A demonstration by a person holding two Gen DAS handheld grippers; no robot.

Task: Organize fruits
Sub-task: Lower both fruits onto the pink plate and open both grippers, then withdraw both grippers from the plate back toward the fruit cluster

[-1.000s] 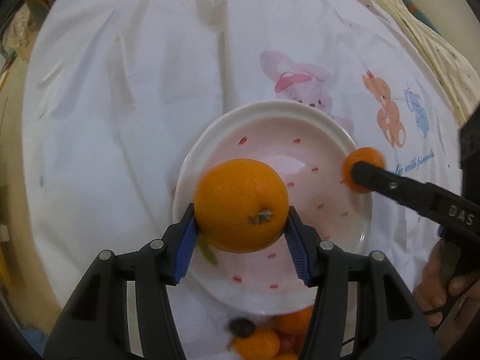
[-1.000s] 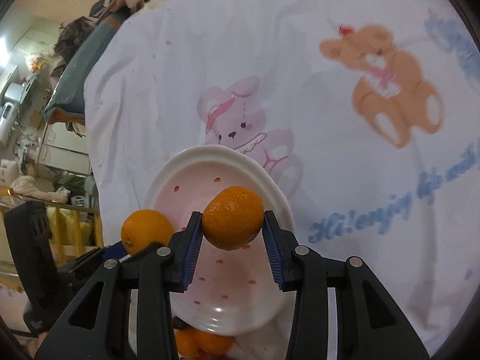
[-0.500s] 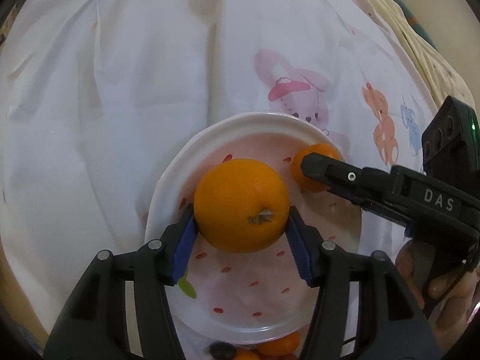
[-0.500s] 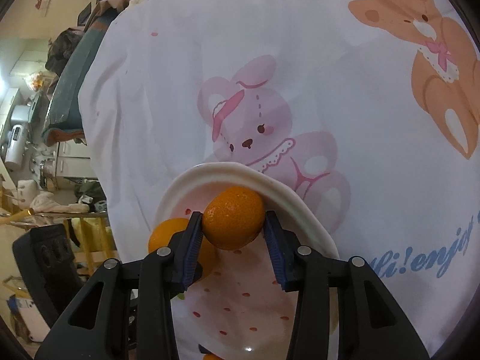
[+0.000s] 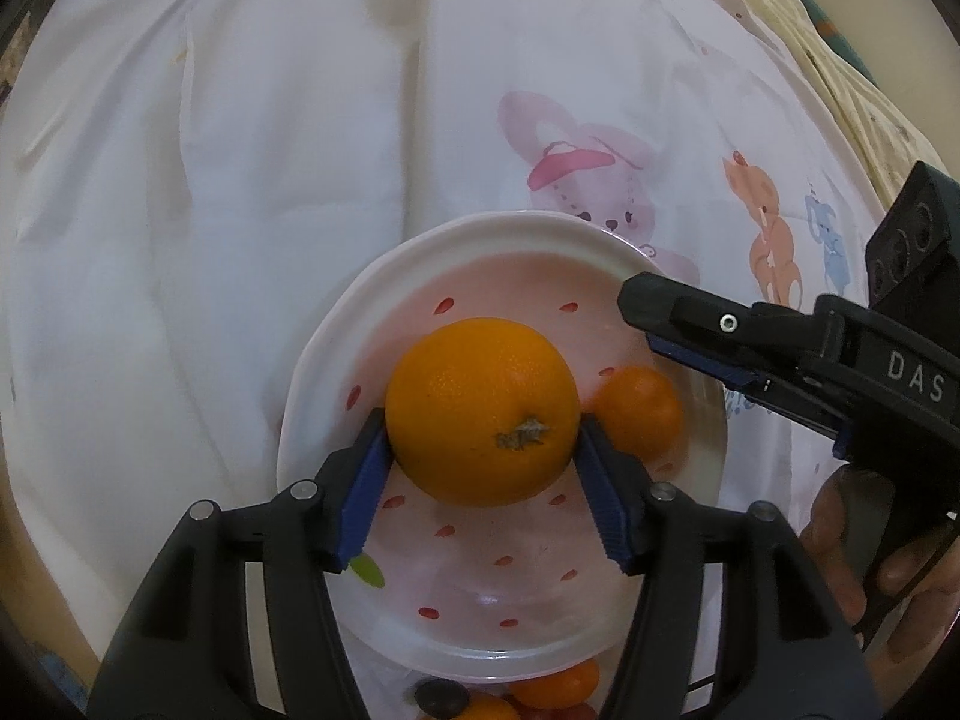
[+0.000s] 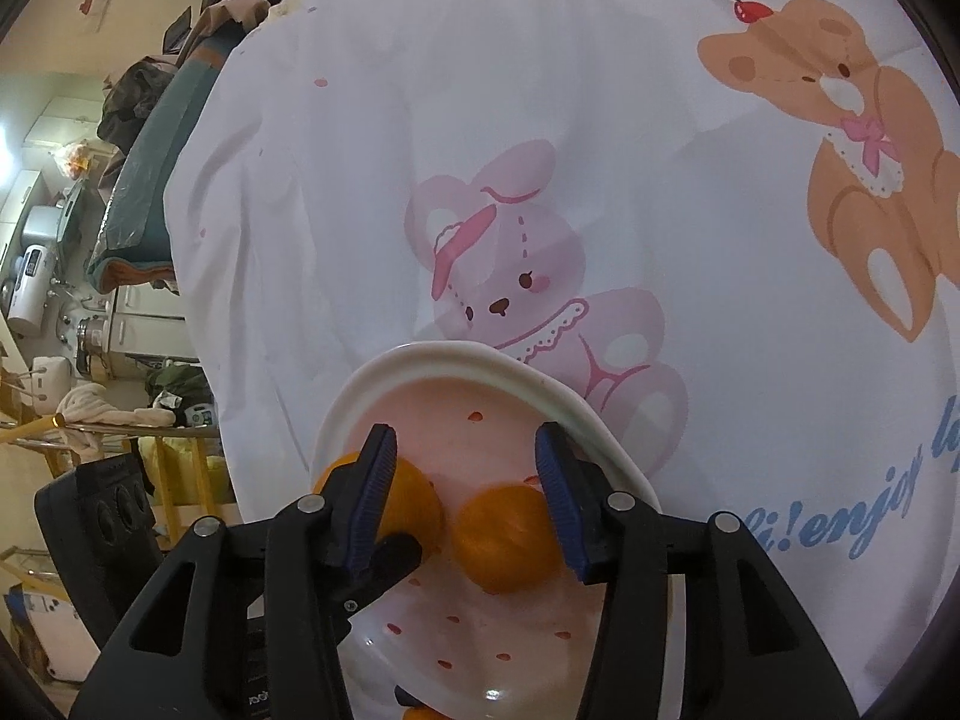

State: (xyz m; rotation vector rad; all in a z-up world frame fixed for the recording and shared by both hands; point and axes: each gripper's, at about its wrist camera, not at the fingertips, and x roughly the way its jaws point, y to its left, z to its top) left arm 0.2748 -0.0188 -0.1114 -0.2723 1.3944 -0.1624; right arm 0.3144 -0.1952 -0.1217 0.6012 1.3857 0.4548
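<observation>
A large orange sits between the blue pads of my left gripper, just over the pink-dotted white plate. The pad tips still touch its sides while the jaws are opening. A small tangerine lies on the plate right of it, under one finger of my right gripper. In the right wrist view my right gripper is opening. The tangerine rests on the plate against the right pad, with a gap on its left. The large orange shows behind the left finger.
A white cloth printed with a pink bunny and a brown bear covers the surface. More small oranges and a dark fruit lie just past the plate's near rim. A person's hand holds the right tool. Room clutter is at the far left.
My right gripper came in over the plate, its jaws widened and the tangerine dropped out of the grip onto the plate. The large orange stays between the left pads.
</observation>
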